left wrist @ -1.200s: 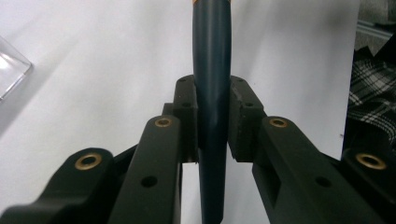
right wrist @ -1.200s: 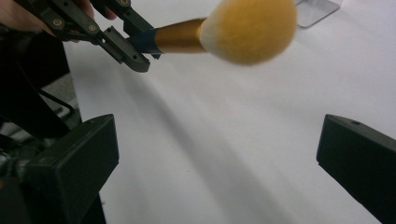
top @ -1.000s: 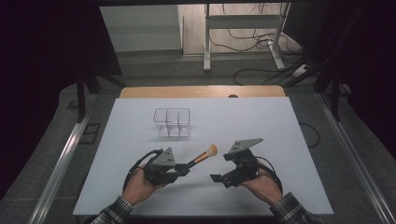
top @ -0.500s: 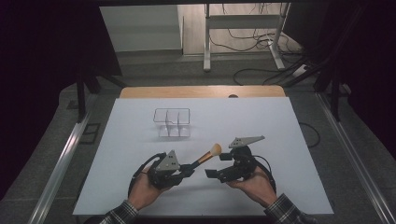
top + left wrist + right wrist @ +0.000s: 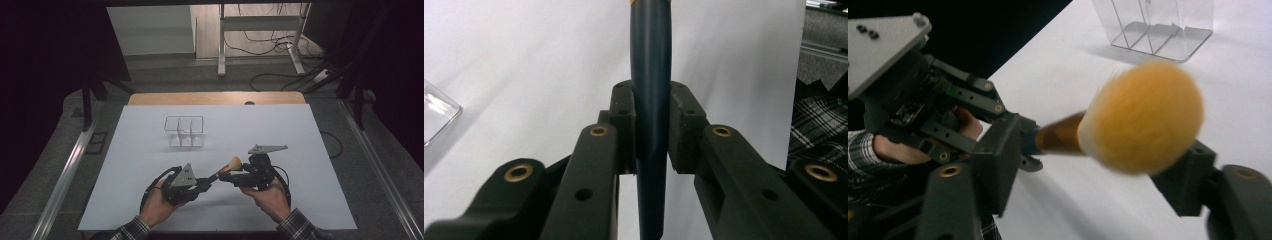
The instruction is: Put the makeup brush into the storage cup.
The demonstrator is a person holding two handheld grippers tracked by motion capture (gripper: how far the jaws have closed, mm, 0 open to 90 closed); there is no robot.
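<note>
Makeup brush with a dark, tapering handle, a gold ferrule and a round head of soft orange bristles: we see it held above the white table top, near the front edge, between the two hands. In the left gripper view its handle runs straight up between the two black jaws, whose pads press on it from both sides; the left gripper is thus clamped firmly on the handle. In the right gripper view the bristle head lies, slightly blurred, between the jaws of the right gripper, which stand part-way apart; these jaws have just been closing, and we cannot tell whether their pads already touch the bristles.

Farther back on the table, well apart from the brush, stands a clear plastic organiser divided by thin walls into compartments. We see nothing in its compartments in the high view, and the part shown in the right gripper view looks likewise bare.

Compared with the earlier high views, the right hand has come in closer to the brush head, which a second ago stood free to the left of that gripper. The left hand and the organiser appear where they were.
</note>
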